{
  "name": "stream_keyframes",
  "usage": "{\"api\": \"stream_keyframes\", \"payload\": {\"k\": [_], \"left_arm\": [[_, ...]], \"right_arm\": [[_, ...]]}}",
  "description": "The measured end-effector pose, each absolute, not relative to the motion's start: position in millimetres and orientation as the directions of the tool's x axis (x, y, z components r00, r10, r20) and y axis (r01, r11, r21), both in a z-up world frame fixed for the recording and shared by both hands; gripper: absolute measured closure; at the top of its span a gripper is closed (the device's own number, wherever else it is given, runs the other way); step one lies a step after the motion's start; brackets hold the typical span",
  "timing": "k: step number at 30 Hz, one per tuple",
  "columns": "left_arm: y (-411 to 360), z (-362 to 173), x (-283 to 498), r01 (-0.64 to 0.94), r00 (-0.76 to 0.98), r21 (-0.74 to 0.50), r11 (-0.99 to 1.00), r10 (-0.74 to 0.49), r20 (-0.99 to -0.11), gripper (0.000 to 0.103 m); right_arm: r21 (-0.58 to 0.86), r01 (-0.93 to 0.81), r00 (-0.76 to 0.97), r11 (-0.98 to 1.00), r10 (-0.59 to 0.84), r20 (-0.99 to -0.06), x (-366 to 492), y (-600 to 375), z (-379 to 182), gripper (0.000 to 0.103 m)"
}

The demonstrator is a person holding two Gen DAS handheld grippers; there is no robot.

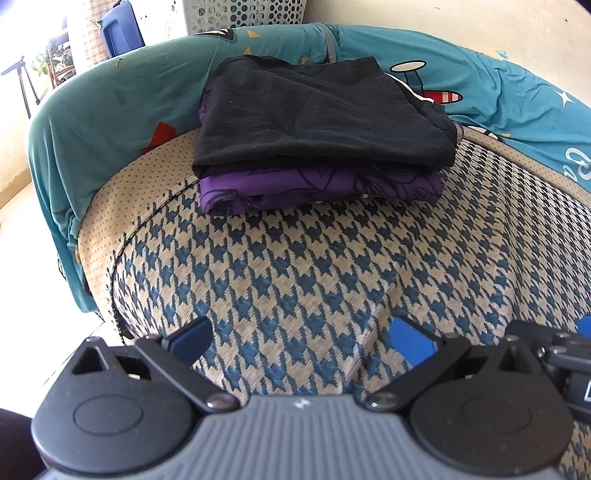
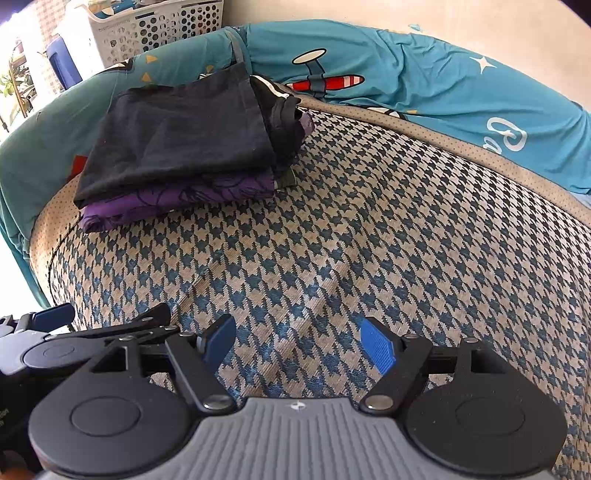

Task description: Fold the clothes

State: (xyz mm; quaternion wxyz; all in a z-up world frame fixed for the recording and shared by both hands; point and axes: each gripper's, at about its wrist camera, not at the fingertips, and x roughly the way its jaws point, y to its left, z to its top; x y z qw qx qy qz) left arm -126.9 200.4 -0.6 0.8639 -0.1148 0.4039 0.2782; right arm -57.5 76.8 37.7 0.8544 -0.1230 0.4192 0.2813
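A folded black garment (image 1: 317,114) lies on top of a folded purple patterned garment (image 1: 321,186), stacked at the far side of a houndstooth cushion (image 1: 314,280). In the right wrist view the same black garment (image 2: 177,136) and purple garment (image 2: 177,201) sit at the upper left. My left gripper (image 1: 301,341) hovers open over bare cushion, well short of the stack, with nothing between its blue pads. My right gripper (image 2: 299,347) is open too, over the cushion (image 2: 369,240), empty. The left gripper's finger (image 2: 55,314) shows at the left edge beside it.
A teal cartoon-print sheet (image 1: 498,92) covers the sofa back and arm behind the stack. A white perforated laundry basket (image 2: 147,29) and a blue container (image 1: 122,29) stand beyond the sofa. The cushion drops off at the left edge (image 1: 96,258).
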Motion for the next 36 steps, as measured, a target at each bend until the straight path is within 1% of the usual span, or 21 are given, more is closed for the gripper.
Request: {"api": "stream_keyframes", "payload": {"k": [17,25,31,36], "left_arm": [[163,-4,-109,-0.48,0.531,0.069,0.875,0.352,-0.771,0.0],[141,-11,-98,-0.413,0.528,0.046,0.909,0.281,-0.801,0.0],[114,-13,-90,-0.338,0.541,0.086,0.937,0.268,-0.797,0.0],[89,-19,-86,-0.281,0.539,0.085,0.956,0.231,-0.81,0.0]], "right_arm": [[0.048,-0.524,0.5,0.85,0.352,-0.791,-50,43,35,0.028],[0.067,-0.477,0.502,0.876,0.334,-0.798,-46,16,30,0.028],[0.065,-0.451,0.509,0.89,0.316,-0.801,-46,-8,26,0.028],[0.065,-0.414,0.517,0.908,0.293,-0.804,-45,-34,19,0.028]]}}
